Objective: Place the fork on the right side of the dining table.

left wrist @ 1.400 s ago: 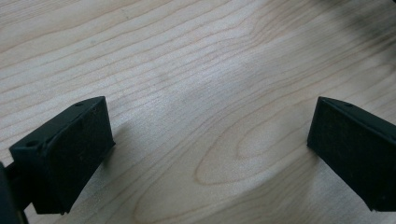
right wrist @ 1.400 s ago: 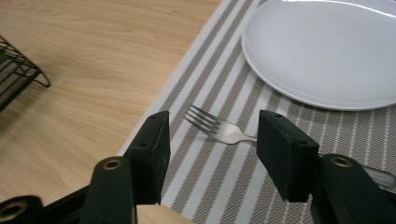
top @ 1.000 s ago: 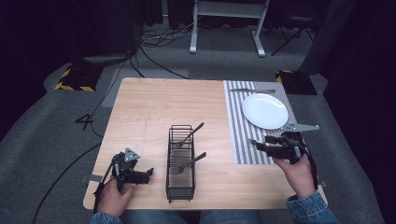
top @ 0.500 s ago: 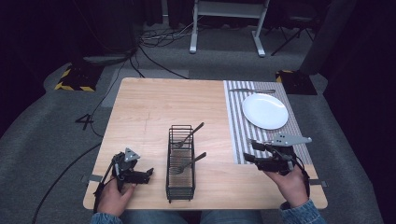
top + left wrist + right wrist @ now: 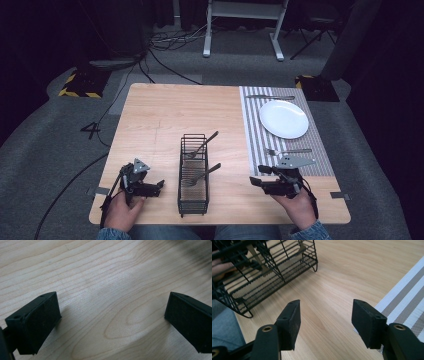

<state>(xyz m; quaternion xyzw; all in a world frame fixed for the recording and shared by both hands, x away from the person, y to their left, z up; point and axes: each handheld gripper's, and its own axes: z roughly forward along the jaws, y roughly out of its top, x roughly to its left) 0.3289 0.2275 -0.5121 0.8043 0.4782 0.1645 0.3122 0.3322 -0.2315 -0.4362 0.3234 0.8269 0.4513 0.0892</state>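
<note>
A black wire cutlery basket (image 5: 193, 172) stands at the front middle of the wooden table (image 5: 165, 120), with two forks (image 5: 201, 145) leaning out of it. The basket (image 5: 262, 272) also fills the upper left of the right gripper view. My left gripper (image 5: 159, 185) rests open near the front left edge, pointing at the basket; its jaws stand wide over bare wood (image 5: 110, 305). My right gripper (image 5: 256, 178) is open low over the table right of the basket, beside the striped placemat (image 5: 407, 302), with nothing between its jaws.
A white plate (image 5: 283, 118) sits on the striped placemat (image 5: 255, 130) at the right. A knife (image 5: 270, 97) lies beyond the plate and a fork (image 5: 288, 150) in front of it. Cables and a stand cross the dark floor behind the table.
My right gripper has drawn back from the fork on the placemat toward the front edge and swung left toward the basket. The left gripper has stayed in place.
</note>
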